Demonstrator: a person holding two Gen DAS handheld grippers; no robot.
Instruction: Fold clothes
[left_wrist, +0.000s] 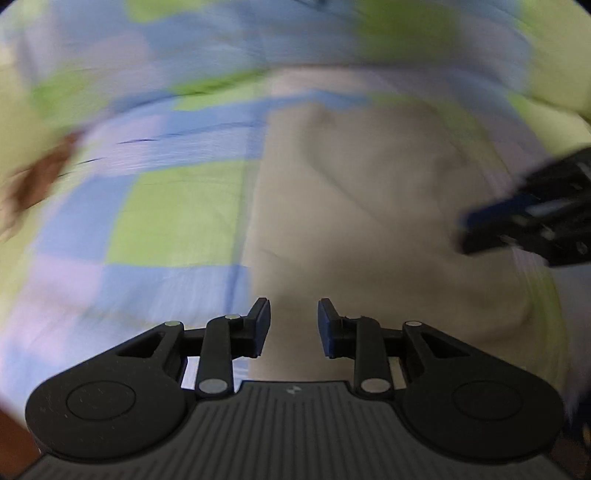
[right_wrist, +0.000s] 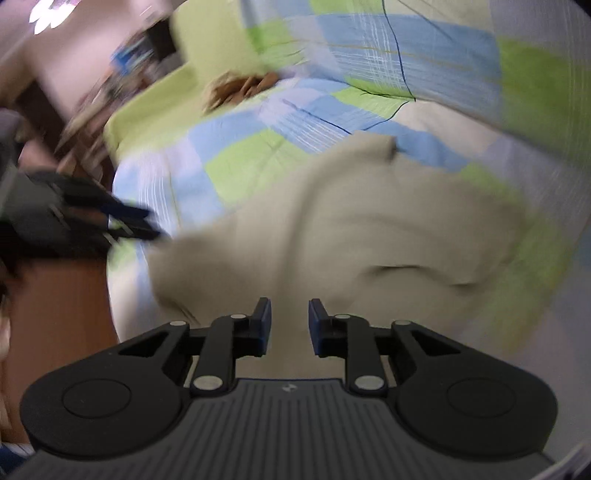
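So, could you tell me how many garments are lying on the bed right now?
1: a beige garment lies rumpled on the checked bedspread, ahead of both grippers. Others may be outside the views.

Ahead of both sets of jaws a garment (right_wrist: 332, 229) lies spread on a bed sheet (right_wrist: 424, 48). The left gripper (left_wrist: 293, 328) hangs above the garment's left edge, sheet to the left of its jaws. The right gripper (right_wrist: 290, 326) hangs over the garment's near edge, with the left gripper off to its left.
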